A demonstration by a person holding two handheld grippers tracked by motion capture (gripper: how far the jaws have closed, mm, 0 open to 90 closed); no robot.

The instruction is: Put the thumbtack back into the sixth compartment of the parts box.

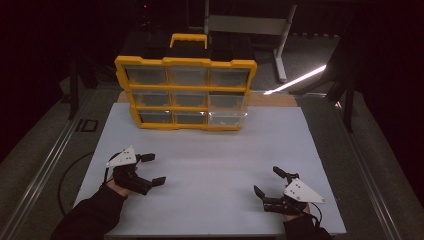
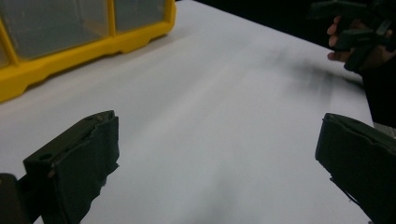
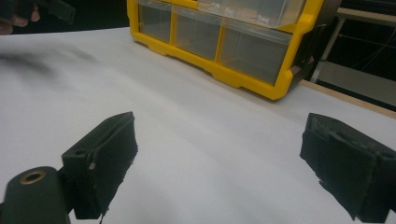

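Observation:
A yellow organizer cabinet [image 1: 185, 92] with clear drawers stands upright at the far middle of the white table [image 1: 210, 150]. Its right column's lower drawers [image 1: 227, 111] stick out a little. My left gripper [image 1: 152, 169] rests near the front left, open, nothing between its jaws. My right gripper [image 1: 270, 182] sits at the front right, open and empty too. The left gripper view has the cabinet's base [image 2: 70, 46] at upper left and the other hand [image 2: 355, 39] at upper right. In the right gripper view, the cabinet [image 3: 233, 42] lies ahead, past wide-apart pads [image 3: 102, 158].
The cabinet has a yellow carry handle [image 1: 188, 39] on top. A wooden strip [image 1: 275, 99] edges the table behind the cabinet. Metal rails [image 1: 45, 170] run along the left side. A grey stand [image 1: 270, 30] is in the dark background.

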